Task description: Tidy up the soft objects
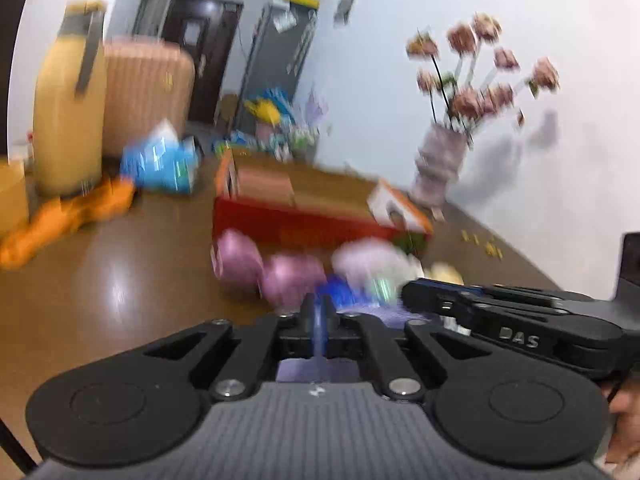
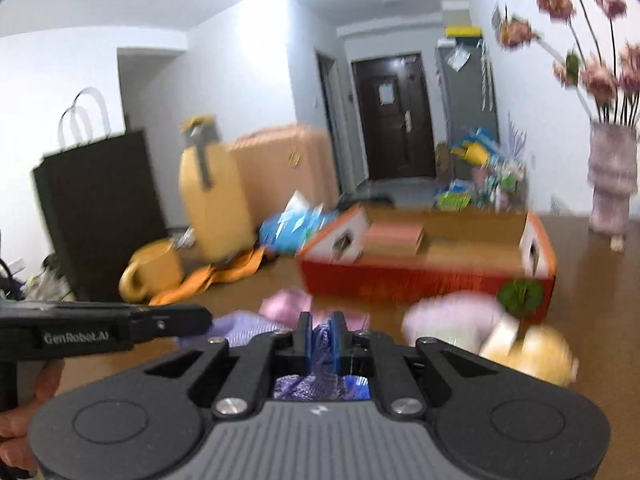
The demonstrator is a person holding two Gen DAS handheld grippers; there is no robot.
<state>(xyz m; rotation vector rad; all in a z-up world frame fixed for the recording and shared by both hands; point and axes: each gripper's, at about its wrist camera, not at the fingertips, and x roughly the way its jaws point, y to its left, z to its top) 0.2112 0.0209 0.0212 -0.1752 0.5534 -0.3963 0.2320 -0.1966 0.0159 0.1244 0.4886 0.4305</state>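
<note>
A purple knitted cloth (image 2: 240, 328) lies on the brown table (image 1: 120, 280), in front of an open red cardboard box (image 2: 400, 284). My right gripper (image 2: 322, 340) is shut on one part of the cloth, whose knit shows between the blue pads. My left gripper (image 1: 320, 314) is shut on another part, with a thin strip of purple cloth (image 1: 392, 316) pinched between its fingers. The two grippers are close together, each in the other's view: right gripper (image 1: 416, 292), left gripper (image 2: 206, 320). Blurred pink soft things (image 1: 256, 268) (image 2: 448, 320) and a yellow plush (image 2: 532, 356) lie around the cloth.
A yellow flask (image 1: 64, 112), a peach suitcase (image 1: 148, 92), a blue packet (image 1: 164, 160) and an orange cloth (image 1: 68, 216) crowd the far left. A yellow mug (image 2: 156, 268) and a black paper bag (image 2: 96, 208) stand there too. A vase of flowers (image 1: 440, 164) stands by the right wall.
</note>
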